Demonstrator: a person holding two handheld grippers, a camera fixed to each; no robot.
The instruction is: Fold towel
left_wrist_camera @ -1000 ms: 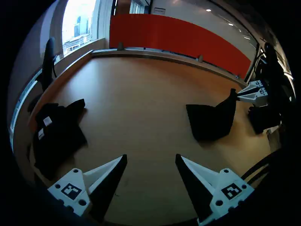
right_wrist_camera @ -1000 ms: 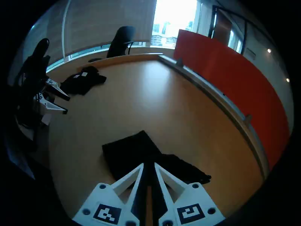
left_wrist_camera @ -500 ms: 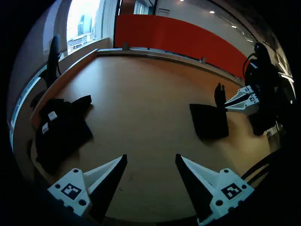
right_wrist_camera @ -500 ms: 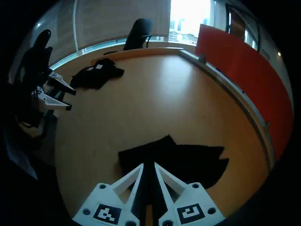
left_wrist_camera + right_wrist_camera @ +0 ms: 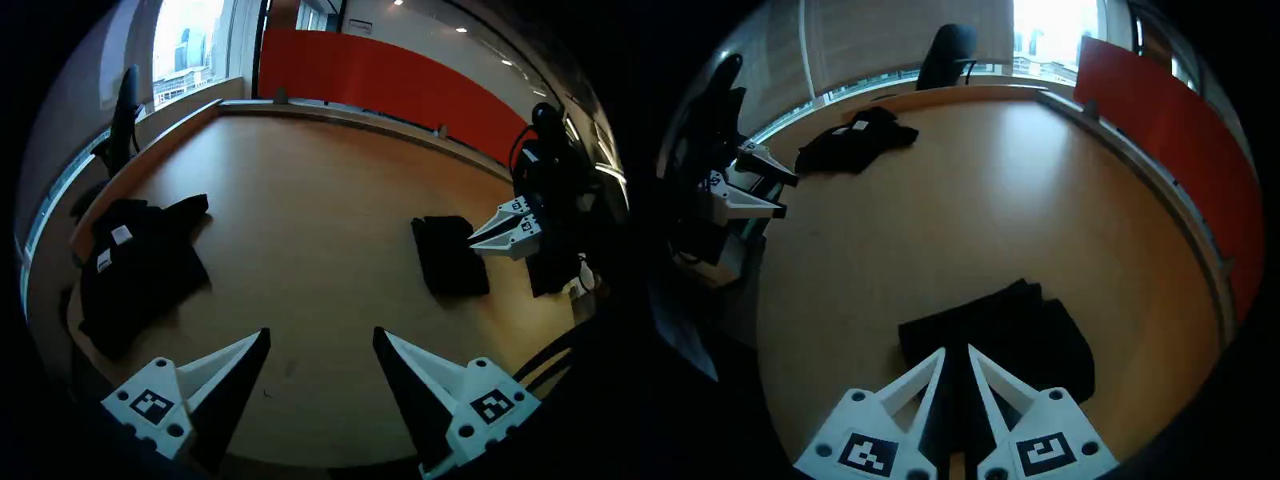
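The right hand-held gripper [image 5: 956, 376] has its two fingers drawn almost together, clenched on the near edge of the black towel [image 5: 1000, 336], with dark cloth in the narrow slit between them. The towel lies folded into a compact, roughly rectangular bundle, flat on the wooden desk [image 5: 960, 200]. In the left gripper view, this gripper reaches in from the side of the towel nearest the desk's edge, its tips touching the cloth.

The left hand-held gripper [image 5: 320, 376] is released, its fingers spread wide with bare desk between them. It grips nothing and stands well apart from the towel. In the right gripper view it hangs far to the left of the towel, over the desk's edge, with the fingers pointing in over the wood.

Beyond the towel, well apart from it toward the far corner of the desk, lies a loose heap of black cloth [image 5: 856, 140] with small white tags. Behind that heap, farther again from the towel, an office chair [image 5: 948, 56] stands at a bright window [image 5: 1048, 32]. A red partition [image 5: 1184, 136] runs along the desk's long edge on the towel's far right.
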